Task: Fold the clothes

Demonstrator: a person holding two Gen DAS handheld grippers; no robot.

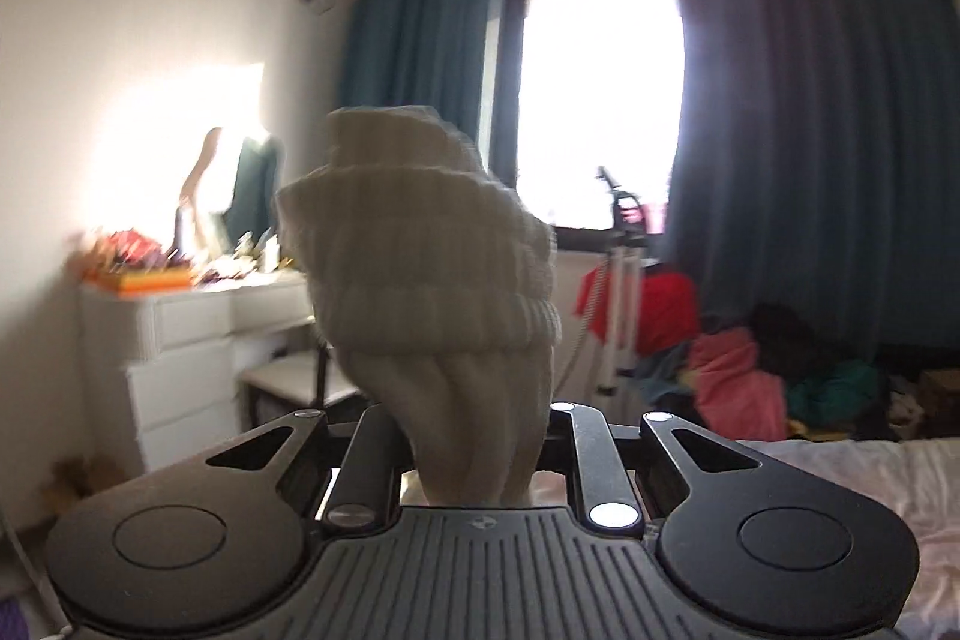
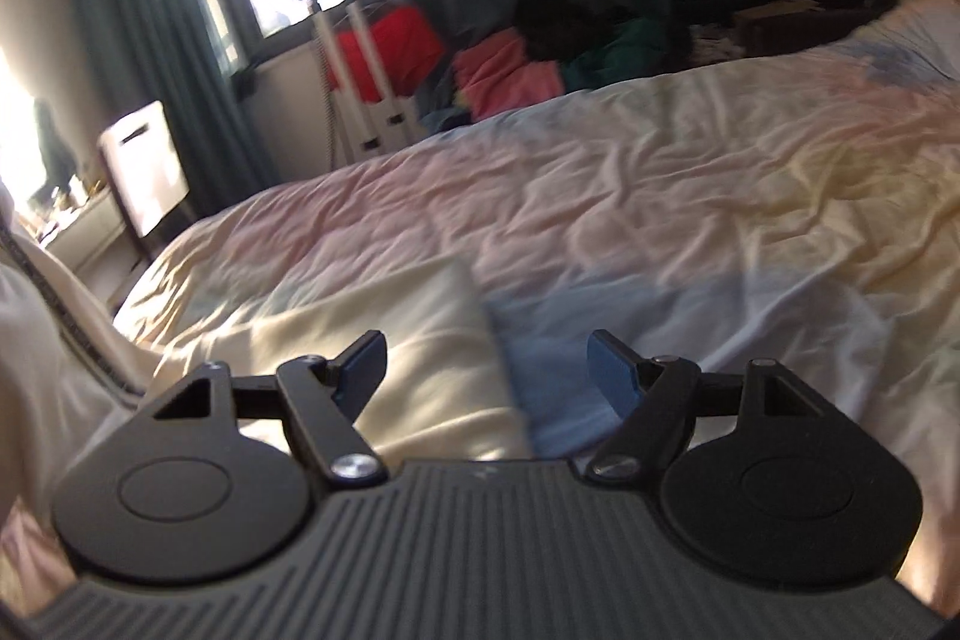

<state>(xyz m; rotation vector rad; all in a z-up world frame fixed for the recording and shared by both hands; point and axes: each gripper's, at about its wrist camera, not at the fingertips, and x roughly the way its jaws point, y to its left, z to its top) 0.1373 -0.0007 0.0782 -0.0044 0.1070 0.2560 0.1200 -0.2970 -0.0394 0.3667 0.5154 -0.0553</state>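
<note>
My left gripper (image 1: 474, 436) is shut on a cream ribbed-cuff garment (image 1: 420, 268). The bunched cloth sticks up between the jaws and hides the fingertips. The gripper is raised well above the bed. In the right wrist view the same cream garment (image 2: 408, 376) lies on the bed under my right gripper (image 2: 486, 370), with another part of it hanging at the far left (image 2: 54, 316). My right gripper is open and empty, its blue pads (image 2: 360, 370) spread wide just above the cloth.
The bed with a wrinkled pastel sheet (image 2: 660, 196) fills the right view. A pile of colourful clothes (image 2: 510, 70) and a white garment steamer stand (image 2: 360, 58) sit by the window. A white dresser (image 1: 180, 364) and a chair (image 1: 294, 382) stand at the left.
</note>
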